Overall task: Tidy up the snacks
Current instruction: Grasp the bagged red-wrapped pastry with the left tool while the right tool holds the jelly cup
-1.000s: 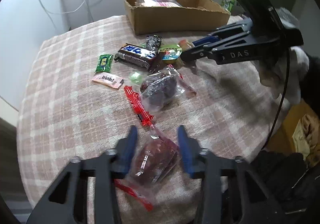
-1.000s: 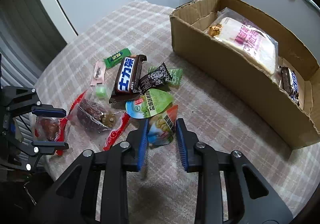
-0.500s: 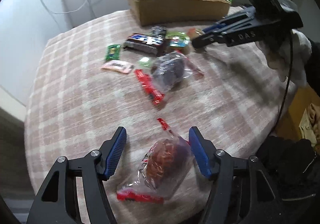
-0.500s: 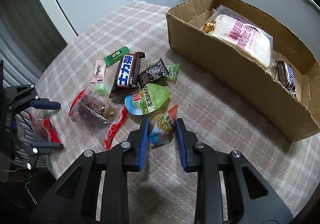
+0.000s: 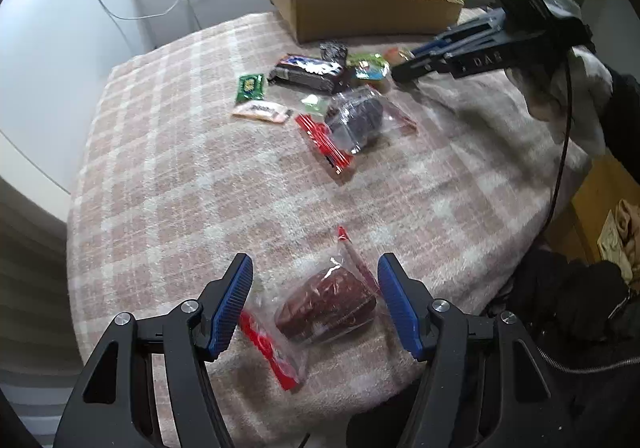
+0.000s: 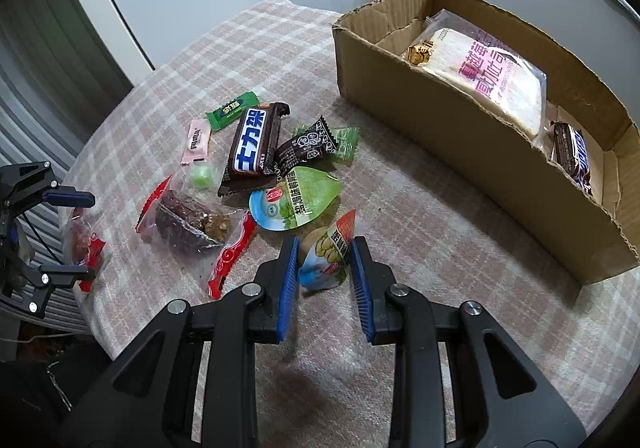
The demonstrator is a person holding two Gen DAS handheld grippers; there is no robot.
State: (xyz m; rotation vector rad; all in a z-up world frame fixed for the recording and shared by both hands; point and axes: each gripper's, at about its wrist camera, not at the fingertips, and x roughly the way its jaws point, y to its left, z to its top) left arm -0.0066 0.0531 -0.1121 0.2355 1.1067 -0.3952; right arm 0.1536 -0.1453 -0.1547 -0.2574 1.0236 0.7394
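Note:
A clear packet with a dark red snack (image 5: pixel 326 308) lies on the checked cloth near the table's edge. My left gripper (image 5: pixel 315 274) is open around it, and the blue pads (image 5: pixel 232 304) stand clear of it on both sides. From the right wrist, that gripper (image 6: pixel 80 236) shows at the far left over the same packet (image 6: pixel 82 244). My right gripper (image 6: pixel 326 250) is shut on a small green and blue jelly cup (image 6: pixel 326 258). It sits just beside the snack pile, in front of the cardboard box (image 6: pixel 440 151).
The pile holds a brown chocolate bar (image 6: pixel 254 145), a green-lidded jelly cup (image 6: pixel 298 199), a black packet (image 6: pixel 306 147), a clear packet with dark cake (image 6: pixel 188 219) and small green and pink candies. In the box lie a bread pack (image 6: pixel 484 79) and another chocolate bar (image 6: pixel 572 155).
My left gripper has opened and let go of the red snack packet, and it has drawn back from the pile toward the table's near edge. The right gripper has kept still.

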